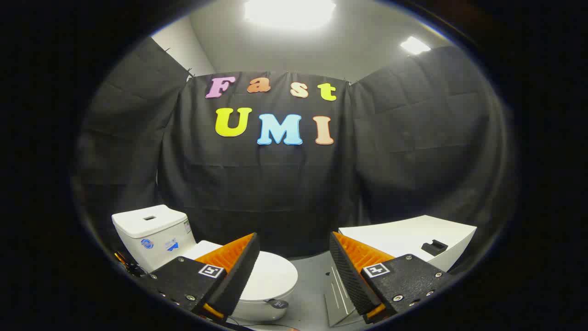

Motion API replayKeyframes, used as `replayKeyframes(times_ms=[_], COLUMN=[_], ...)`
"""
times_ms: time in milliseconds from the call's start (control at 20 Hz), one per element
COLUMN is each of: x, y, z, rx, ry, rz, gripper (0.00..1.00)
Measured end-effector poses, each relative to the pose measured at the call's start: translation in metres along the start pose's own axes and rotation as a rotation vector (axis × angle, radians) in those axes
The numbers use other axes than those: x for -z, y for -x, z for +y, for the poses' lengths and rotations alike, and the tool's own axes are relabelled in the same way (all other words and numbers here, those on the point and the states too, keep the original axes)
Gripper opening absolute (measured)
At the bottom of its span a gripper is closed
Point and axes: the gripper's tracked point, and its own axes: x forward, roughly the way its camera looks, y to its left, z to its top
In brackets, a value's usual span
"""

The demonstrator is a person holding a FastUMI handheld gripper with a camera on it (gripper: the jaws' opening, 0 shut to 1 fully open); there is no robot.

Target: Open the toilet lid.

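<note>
Nothing done yet: my gripper (294, 271) hangs w/ jaws spread wide & empty, toilet lid (268, 276) still flat down on the bowl just ahead, partly behind my left finger, so approach & lift-up all remain.

Bright ceiling lights (289, 11) glare; fisheye-warped edges.

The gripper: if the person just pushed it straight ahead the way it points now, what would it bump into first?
Probably the black cloth wall. The gripper is open, its fingers holding nothing, and the gap aims past the closed toilet lid, which sits lower and off to one side. Depth is hard to judge here.
</note>
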Motion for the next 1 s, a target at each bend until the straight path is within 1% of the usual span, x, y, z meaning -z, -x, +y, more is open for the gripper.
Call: replayKeyframes(times_ms=[150,350,550,1000], x=[0.004,0.006,0.01,0.005], y=[-0.004,-0.005,-0.009,-0.009], z=[0.003,0.015,0.009,0.0], rx=[-0.004,-0.045,-0.029,0.005], ry=[0.044,0.068,0.119,0.072], rz=[0.014,0.032,0.047,0.038], gripper=[0.94,0.94,0.94,0.94])
